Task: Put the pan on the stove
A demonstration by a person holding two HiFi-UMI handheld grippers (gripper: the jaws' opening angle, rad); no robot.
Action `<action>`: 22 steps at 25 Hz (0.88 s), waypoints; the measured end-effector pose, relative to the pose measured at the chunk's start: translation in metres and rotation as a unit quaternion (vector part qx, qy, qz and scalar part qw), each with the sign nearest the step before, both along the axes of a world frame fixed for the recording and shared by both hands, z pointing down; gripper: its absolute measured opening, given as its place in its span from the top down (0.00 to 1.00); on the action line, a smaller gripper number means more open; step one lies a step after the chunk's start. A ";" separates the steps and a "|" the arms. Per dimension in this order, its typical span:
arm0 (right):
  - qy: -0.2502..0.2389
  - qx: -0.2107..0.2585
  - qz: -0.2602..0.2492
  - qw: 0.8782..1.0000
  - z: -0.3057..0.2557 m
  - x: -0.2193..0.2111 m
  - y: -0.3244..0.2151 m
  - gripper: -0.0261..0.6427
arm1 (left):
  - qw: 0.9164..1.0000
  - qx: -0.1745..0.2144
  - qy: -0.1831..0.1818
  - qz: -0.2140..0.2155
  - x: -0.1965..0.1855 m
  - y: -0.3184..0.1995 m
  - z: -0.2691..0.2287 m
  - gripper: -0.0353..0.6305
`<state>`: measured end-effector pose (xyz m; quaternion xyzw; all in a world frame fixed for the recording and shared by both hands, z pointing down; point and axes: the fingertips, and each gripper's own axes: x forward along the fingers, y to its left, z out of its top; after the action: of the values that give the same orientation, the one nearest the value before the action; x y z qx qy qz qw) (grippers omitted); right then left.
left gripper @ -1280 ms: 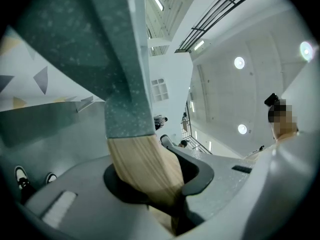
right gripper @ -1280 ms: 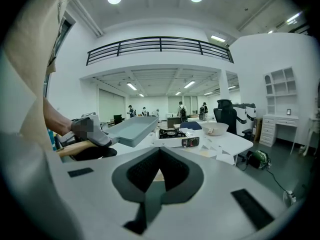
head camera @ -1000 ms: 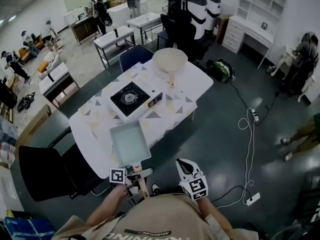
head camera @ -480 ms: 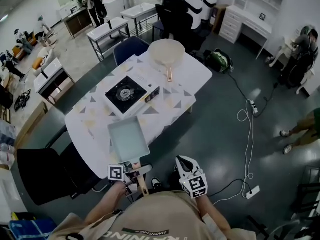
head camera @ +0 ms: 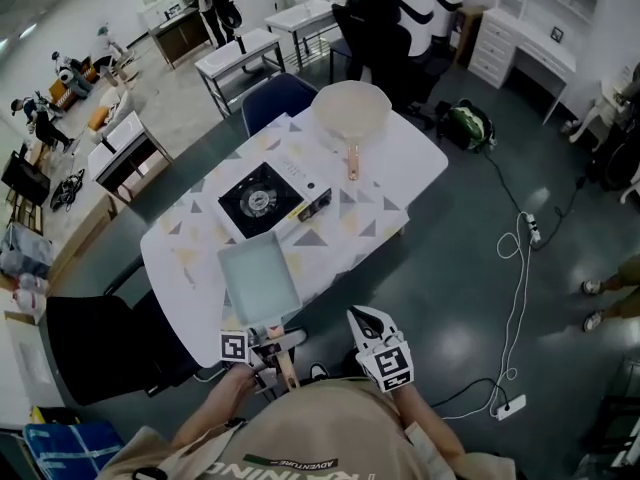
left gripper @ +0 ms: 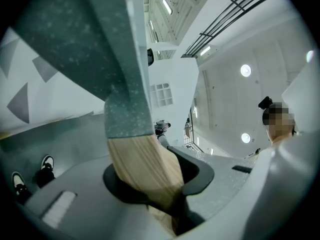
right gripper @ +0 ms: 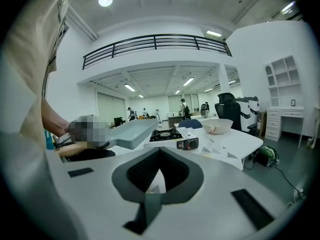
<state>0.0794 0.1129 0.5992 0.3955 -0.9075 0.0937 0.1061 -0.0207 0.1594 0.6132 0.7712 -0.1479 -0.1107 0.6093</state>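
Note:
A square grey-green pan (head camera: 258, 284) with a wooden handle (head camera: 285, 366) hangs over the near edge of the white table (head camera: 405, 163). My left gripper (head camera: 268, 348) is shut on that handle, which the left gripper view shows as the wooden handle (left gripper: 145, 166) wedged between the jaws below the pan (left gripper: 100, 49). A black portable stove (head camera: 268, 200) sits mid-table, beyond the pan. My right gripper (head camera: 367, 320) hovers shut and holds nothing, to the right of the pan off the table edge. In the right gripper view, my right gripper (right gripper: 157, 174) faces the stove (right gripper: 164, 133) and the pan (right gripper: 131, 132).
A round cream pan (head camera: 350, 114) lies at the table's far end, handle toward the stove. A black chair (head camera: 90, 343) stands at the left, a blue chair (head camera: 278, 98) behind the table. A cable and power strip (head camera: 515, 403) trail over the floor at right.
The head view has shifted a little. The pan stays in my left gripper at the table's near edge and the right gripper keeps its place.

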 end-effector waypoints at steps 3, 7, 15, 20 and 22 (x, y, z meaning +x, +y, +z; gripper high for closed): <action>-0.007 0.001 -0.013 1.000 0.001 0.006 -0.023 0.96 | 1.000 0.004 0.007 -0.013 0.010 -0.019 -0.002 0.78; -0.009 0.001 -0.028 1.000 0.000 0.020 -0.050 0.96 | 0.999 0.010 0.014 -0.030 0.023 -0.038 -0.003 0.78; -0.008 -0.009 -0.066 0.998 0.012 0.039 -0.087 0.96 | 0.998 0.023 0.023 -0.062 0.047 -0.069 -0.004 0.78; -0.018 -0.022 -0.090 0.996 0.012 0.037 -0.103 0.96 | 0.997 -0.001 0.021 -0.080 0.049 -0.079 -0.004 0.78; -0.020 -0.016 -0.100 0.995 0.010 0.032 -0.113 0.96 | 0.996 0.008 0.017 -0.082 0.047 -0.085 -0.006 0.78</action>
<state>0.1119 0.0000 0.6089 0.2994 -0.9427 0.1057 0.1028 0.0261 0.0743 0.6070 0.7591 -0.1995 -0.1741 0.5947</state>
